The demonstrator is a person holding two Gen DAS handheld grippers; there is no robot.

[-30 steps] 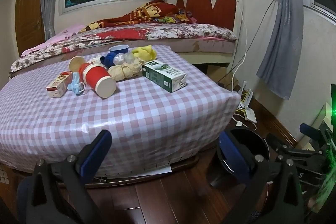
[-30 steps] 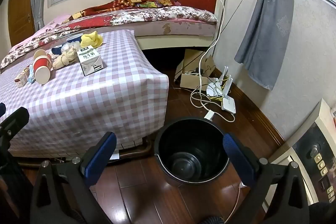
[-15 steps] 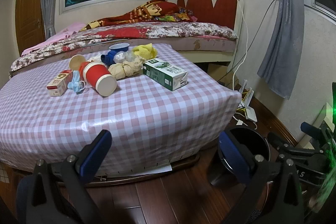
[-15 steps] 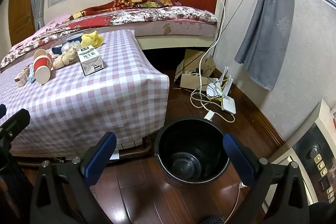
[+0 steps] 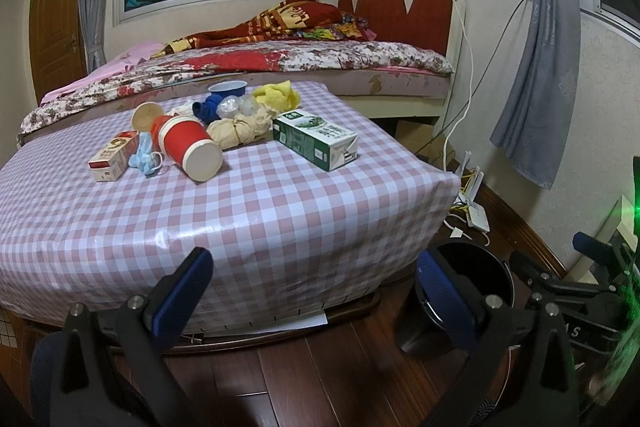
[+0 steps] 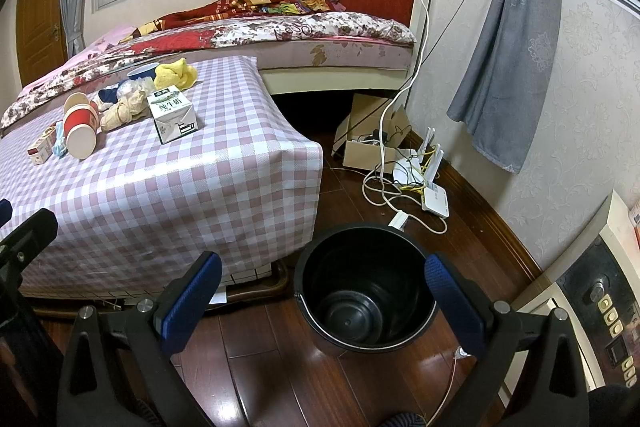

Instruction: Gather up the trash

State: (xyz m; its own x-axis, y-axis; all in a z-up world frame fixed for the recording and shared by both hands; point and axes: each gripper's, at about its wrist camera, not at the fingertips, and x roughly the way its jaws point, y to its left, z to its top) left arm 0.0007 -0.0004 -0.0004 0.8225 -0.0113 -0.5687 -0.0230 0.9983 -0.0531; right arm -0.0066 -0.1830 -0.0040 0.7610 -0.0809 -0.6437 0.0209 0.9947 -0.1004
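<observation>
Ahead of the left gripper (image 5: 316, 291) — jaws spread, empty — stands the checked table (image 5: 260, 219), its trash heaped at the far side: a milk carton (image 5: 316, 141), a red paper cup (image 5: 190, 147) on its side, a small red-and-white box (image 5: 112, 157). The right gripper (image 6: 320, 291), jaws likewise spread wide, hangs above the floor just short of the black bin (image 6: 366, 291) — the table to its left.

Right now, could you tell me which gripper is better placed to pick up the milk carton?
Left. The left gripper faces the table, milk carton ahead; the right gripper hangs over the black bin.
</observation>
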